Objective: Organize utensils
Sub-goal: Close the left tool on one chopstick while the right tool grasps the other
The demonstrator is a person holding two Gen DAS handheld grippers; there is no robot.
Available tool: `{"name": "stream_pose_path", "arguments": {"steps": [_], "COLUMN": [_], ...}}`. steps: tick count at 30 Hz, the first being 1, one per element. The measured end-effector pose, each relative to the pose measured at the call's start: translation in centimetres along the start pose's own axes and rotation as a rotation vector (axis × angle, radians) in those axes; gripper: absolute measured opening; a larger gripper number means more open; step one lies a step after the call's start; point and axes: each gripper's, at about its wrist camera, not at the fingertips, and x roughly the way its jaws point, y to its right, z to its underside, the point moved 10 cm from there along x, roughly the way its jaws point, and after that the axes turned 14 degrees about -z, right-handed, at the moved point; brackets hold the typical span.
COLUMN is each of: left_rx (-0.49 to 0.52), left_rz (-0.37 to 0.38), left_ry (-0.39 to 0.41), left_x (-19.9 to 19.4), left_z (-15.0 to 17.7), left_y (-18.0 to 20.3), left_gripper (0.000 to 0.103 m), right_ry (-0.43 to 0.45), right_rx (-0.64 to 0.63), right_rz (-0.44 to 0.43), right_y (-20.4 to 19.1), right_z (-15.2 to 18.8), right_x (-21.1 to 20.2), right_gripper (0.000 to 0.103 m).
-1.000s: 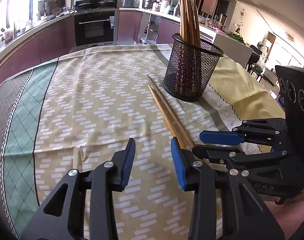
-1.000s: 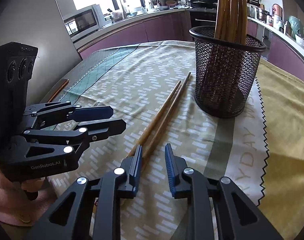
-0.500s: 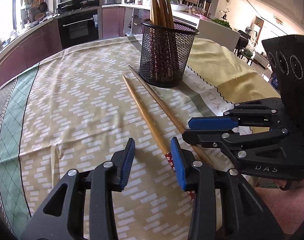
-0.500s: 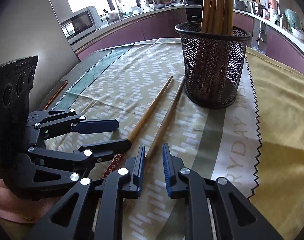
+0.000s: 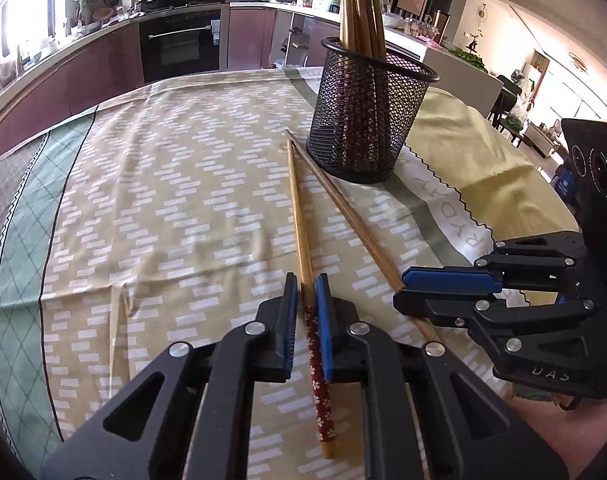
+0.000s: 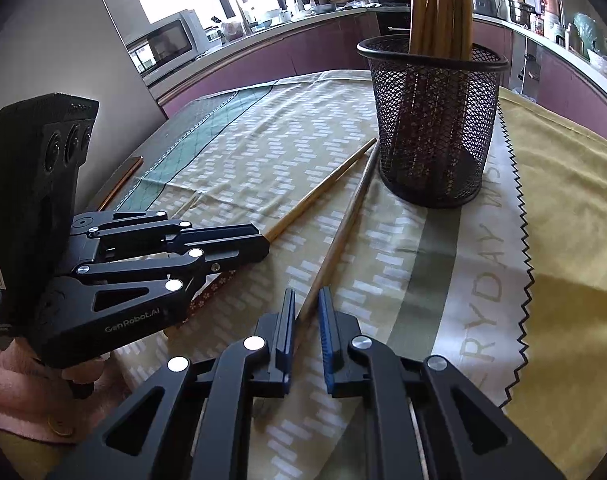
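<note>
Two wooden chopsticks lie on the tablecloth in front of a black mesh holder [image 5: 367, 120] that holds several more chopsticks. My left gripper [image 5: 306, 285] is shut on the left chopstick [image 5: 299, 216], just above its red flowered handle end. My right gripper [image 6: 306, 300] straddles the other chopstick [image 6: 339, 236] with its jaws narrowly apart; the stick sits in the gap without clear contact. The holder also shows in the right wrist view [image 6: 435, 120]. The left gripper shows in the right wrist view [image 6: 255, 242] and the right gripper in the left wrist view [image 5: 407, 286].
A patterned yellow and green tablecloth [image 5: 163, 200] covers the table, with a yellow cloth [image 6: 563, 200] on the right. Kitchen counters and an oven [image 5: 179, 44] stand behind the table. A thin reddish stick [image 6: 121, 184] lies near the table's left edge.
My left gripper has moved over the left chopstick and closed on it. My right gripper has moved forward so the right chopstick lies between its jaws. The two chopsticks now lie spread apart.
</note>
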Motion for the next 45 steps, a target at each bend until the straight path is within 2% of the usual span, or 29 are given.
{"name": "stream_pose_path", "arguments": {"steps": [10,11,14,18,26,29,37,42,45], "left_rx": [-0.007,-0.003,0.004,0.020,0.061,0.068,0.060,0.053,0.041], "left_rz": [0.002,0.003,-0.008,-0.017,-0.047,-0.057,-0.058,-0.062,-0.058], "left_ry": [-0.016,-0.013,-0.004,0.000,-0.011,-0.014,-0.012,-0.012,-0.013], "left_x": [-0.6,-0.6,-0.6,-0.2,1.3,1.8,2.0,1.9,1.9], "left_z": [0.8,0.8,0.4,-0.6,-1.9,-2.0,-2.3,-2.2,-2.3], "left_y": [-0.3,-0.3,-0.3,-0.3,0.0,-0.1,0.0,0.0,0.1], "left_gripper": [0.009,0.012,0.018,0.019,0.019,0.015,0.015,0.015,0.010], "right_ry": [-0.053,-0.055,-0.039,0.002,0.010,-0.003,0.004,0.016,0.025], "right_rx": [-0.004,-0.004,-0.013,-0.027,-0.058,-0.061,-0.048,-0.019,0.007], "right_rz": [-0.034,-0.032,-0.009,0.011,0.076,0.096,0.109,0.081,0.059], "right_y": [-0.8,-0.7,-0.2,0.2,1.5,1.9,2.5,2.7,2.9], "right_z": [1.5,1.4,0.4,-1.5,-4.5,-4.6,-4.4,-4.2,-4.1], "right_x": [-1.0,-1.0,-1.1,-0.8,1.4,2.1,2.4,2.2,2.0], "right_gripper": [0.010,0.011,0.014,0.027,0.027,0.025,0.017,0.009,0.009]}}
